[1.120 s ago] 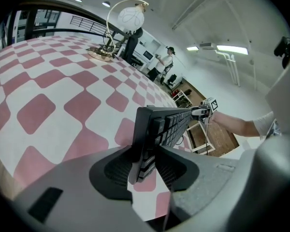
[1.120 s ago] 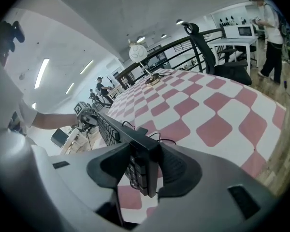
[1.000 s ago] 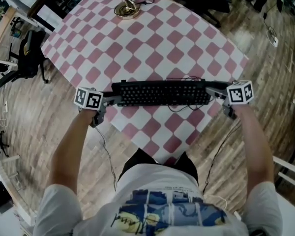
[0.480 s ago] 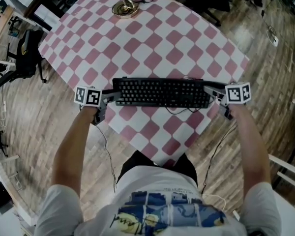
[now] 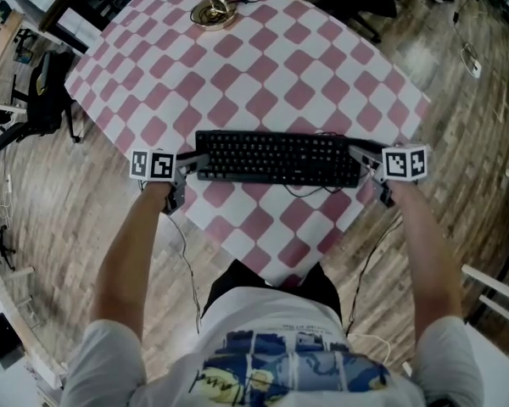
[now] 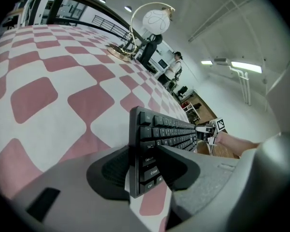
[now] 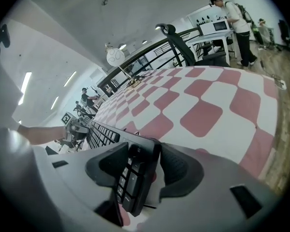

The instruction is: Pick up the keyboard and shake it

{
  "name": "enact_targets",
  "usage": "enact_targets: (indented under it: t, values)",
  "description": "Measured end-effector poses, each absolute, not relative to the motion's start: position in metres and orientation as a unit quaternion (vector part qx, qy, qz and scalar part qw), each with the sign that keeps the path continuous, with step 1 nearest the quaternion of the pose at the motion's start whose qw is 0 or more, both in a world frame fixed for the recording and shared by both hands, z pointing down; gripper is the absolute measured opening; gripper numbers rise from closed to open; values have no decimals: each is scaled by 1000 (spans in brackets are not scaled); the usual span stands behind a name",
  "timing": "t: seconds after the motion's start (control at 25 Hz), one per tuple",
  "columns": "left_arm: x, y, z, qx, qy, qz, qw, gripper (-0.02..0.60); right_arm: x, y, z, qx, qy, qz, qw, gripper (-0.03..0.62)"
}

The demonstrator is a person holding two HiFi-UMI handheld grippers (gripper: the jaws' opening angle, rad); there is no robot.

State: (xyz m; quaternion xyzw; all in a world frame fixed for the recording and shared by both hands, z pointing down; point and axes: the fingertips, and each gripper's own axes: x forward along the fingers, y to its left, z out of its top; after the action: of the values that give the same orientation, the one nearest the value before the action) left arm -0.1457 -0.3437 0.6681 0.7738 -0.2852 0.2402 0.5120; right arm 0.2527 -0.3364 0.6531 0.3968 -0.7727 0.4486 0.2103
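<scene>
The person's forearms reach out to either side, one gripper in each hand. The left gripper (image 5: 189, 162) is at the near left edge of the bench (image 5: 263, 66), with the left end of the keyboard (image 5: 276, 157) between its jaws. The jaws are opening. The pads stand close on both faces of the keyboard, and a thin sliver of cloth shows beside one of them. The right gripper (image 5: 362, 155) is at the near right edge, with the keyboard's right end between its jaws. These jaws are opening too, and a clear gap shows between one pad and the keyboard's edge, so neither gripper clamps it.

The black keyboard lies keys up on the pink and white checked cloth, across the near corner of the bench, each end close to a near edge. A thin black cable (image 5: 310, 190) loops on the cloth just nearer than the keyboard, toward its right half. Beyond the keyboard the cloth runs bare to the far corner, where a lamp (image 5: 209, 13) with a brass-coloured base stands.
</scene>
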Motion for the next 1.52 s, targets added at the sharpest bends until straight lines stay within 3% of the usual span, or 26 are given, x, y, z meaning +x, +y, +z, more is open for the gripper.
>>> enact_targets:
  t: [0.2,0.32,0.72,0.88,1.2,1.52]
  values:
    - [-148,-349,676,758,-329,253,504,175,259,-336,658,422,-764,427,237,219]
    - [-152,-355,675,753,-355,253,493,161,265,-335,655,433,-766,403,252,176]
    - [-162,-349,649,752,-429,258,429,159,260,-311,624,443,-790,349,242,121]
    - [-151,-332,629,761,-445,250,400,131,255,-293,616,431,-804,331,242,91]
    - [-112,-272,587,772,-472,230,359,13,237,-249,592,395,-839,297,229,7]
    - [-47,-191,539,797,-461,196,338,3,227,-199,562,343,-873,268,221,2]
